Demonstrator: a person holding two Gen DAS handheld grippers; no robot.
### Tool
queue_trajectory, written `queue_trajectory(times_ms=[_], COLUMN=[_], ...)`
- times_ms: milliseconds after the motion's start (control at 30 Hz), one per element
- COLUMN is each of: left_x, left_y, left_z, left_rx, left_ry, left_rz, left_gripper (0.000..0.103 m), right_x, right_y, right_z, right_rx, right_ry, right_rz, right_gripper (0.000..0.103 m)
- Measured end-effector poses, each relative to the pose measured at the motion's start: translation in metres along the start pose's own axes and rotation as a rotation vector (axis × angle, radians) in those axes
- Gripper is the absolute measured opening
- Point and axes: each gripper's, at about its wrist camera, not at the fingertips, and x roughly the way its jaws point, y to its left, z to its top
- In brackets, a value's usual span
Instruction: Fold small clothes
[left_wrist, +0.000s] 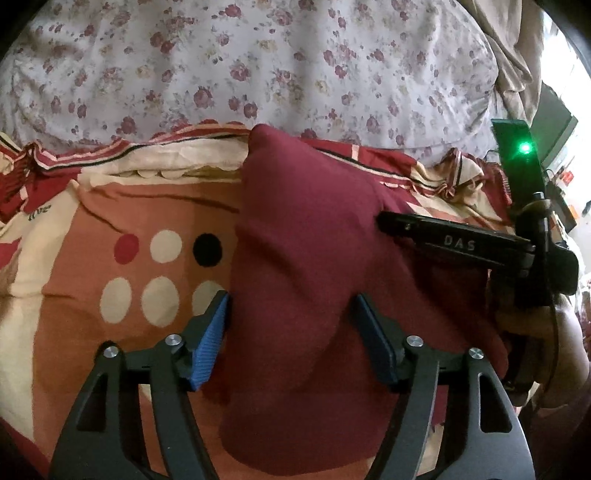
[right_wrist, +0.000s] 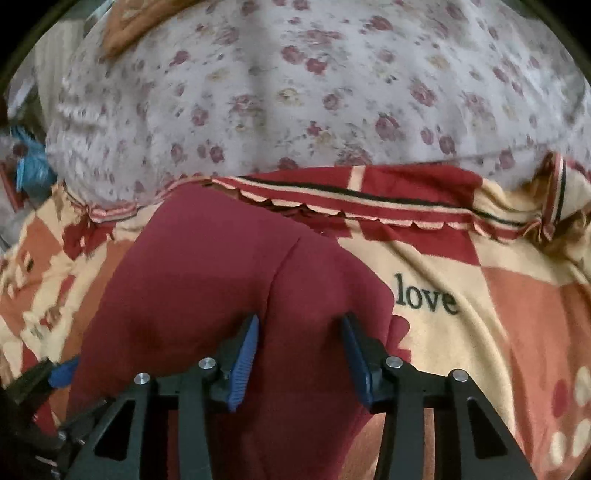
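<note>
A dark red small garment (left_wrist: 306, 236) lies in a long bunched strip on the patterned bedspread (left_wrist: 92, 206). My left gripper (left_wrist: 291, 306) straddles its near part, jaws open, the blue pads (left_wrist: 210, 339) standing on either side of the cloth without pinching it. In the same view the right gripper (left_wrist: 458, 242) reaches in from the right over the garment's edge, held by a hand (left_wrist: 546, 332). In the right wrist view the garment (right_wrist: 207, 266) fills the centre, and my right gripper (right_wrist: 299, 325) hovers over it, open, with cloth below the gap. A part of the left gripper (right_wrist: 55, 373) shows at lower left.
A big floral pillow or duvet (left_wrist: 258, 62) rises just behind the garment and blocks the far side. The bedspread with the word "love" (right_wrist: 424, 299) spreads out to the right. Cluttered room items (left_wrist: 561, 155) sit beyond the bed's right edge.
</note>
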Motion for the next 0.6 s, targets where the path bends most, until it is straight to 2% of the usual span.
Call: queue_trajectory(times_ms=[200, 300, 367, 500, 600], left_x=[-0.001, -0.002, -0.003, -0.005, -0.007], left_y=[-0.001, -0.003, -0.005, -0.008, -0.012], left_z=[-0.004, -0.005, -0.006, -0.008, -0.011], left_rx=[0.0, 0.004, 0.01, 0.024, 0.041], left_ry=[-0.001, -0.004, -0.007, -0.004, -0.009], left_rz=[0.016, 0.026, 0.037, 0.052, 0.077], left_gripper=[0.071, 0.071, 0.071, 0.071, 0.071], right_x=[-0.03, -0.06, -0.069, -0.049, -0.053], right_y=[0.011, 0.027, 0.035, 0.038, 0.033], right_z=[-0.007, -0.021, -0.032, -0.056, -0.064], right_rx=[-0.019, -0.074, -0.107, -0.15, -0.118], right_ry=[0.0, -0.035, -0.036, 0.037, 0.028], right_rz=[-0.016, 0.018, -0.002, -0.076, -0.063], right_gripper=[0.044, 0.044, 0.044, 0.044, 0.044])
